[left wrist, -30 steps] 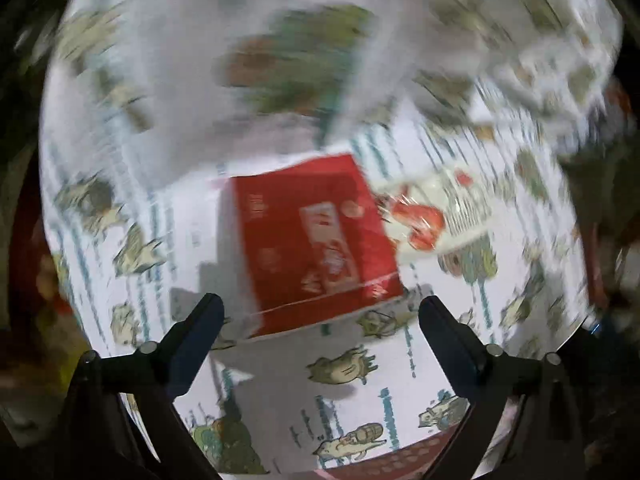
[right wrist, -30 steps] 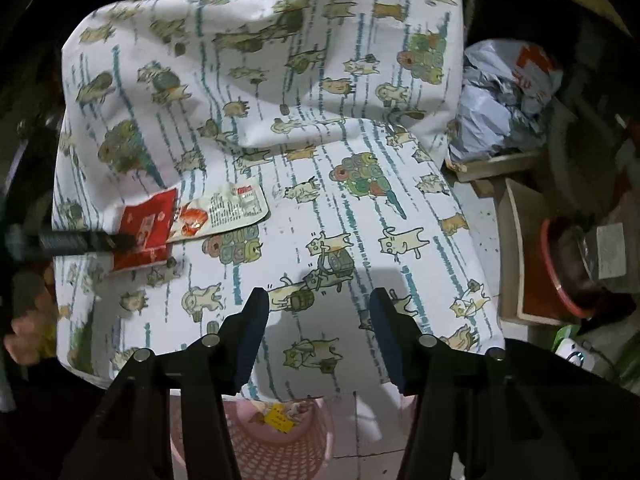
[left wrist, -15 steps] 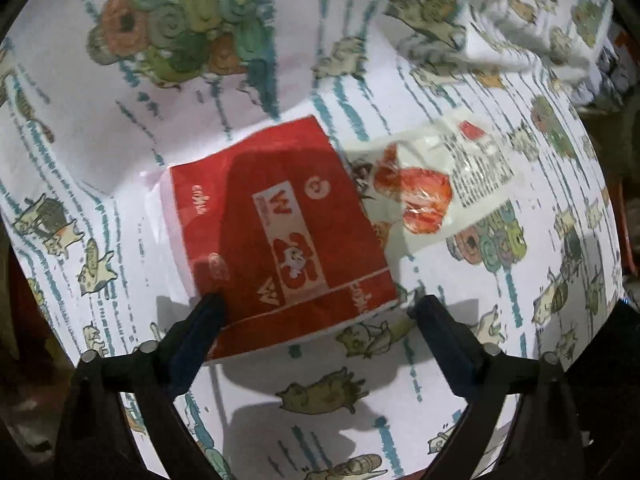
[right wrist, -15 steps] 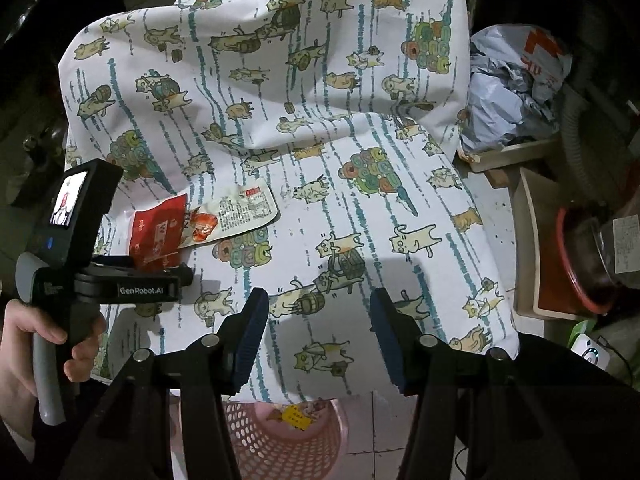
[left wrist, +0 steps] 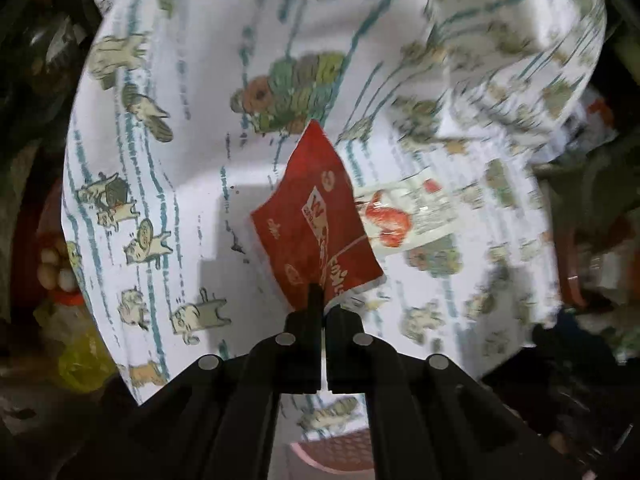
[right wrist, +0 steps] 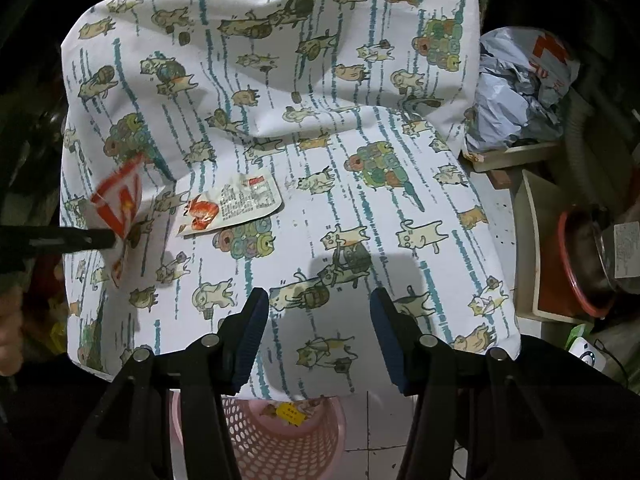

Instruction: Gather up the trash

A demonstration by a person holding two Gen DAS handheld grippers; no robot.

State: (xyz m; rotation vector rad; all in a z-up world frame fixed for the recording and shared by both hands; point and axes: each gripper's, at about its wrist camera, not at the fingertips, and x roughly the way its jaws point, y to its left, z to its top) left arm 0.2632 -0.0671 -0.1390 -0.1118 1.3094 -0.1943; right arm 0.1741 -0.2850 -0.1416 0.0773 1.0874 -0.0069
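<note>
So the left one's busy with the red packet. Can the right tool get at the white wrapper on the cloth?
Probably yes. The right tool is open and empty, and the white wrapper lies flat on the cloth ahead-left with nothing covering it.

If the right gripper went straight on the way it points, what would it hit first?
Most likely the cat-print cloth itself: the right gripper, jaws open, points at a bare stretch of it. The white wrapper lies off to the left, though depth is unclear.

I note a red wrapper [left wrist: 320, 224] lifted, tilted on edge; a white printed wrapper [right wrist: 232, 204] lies flat on the cloth.
</note>
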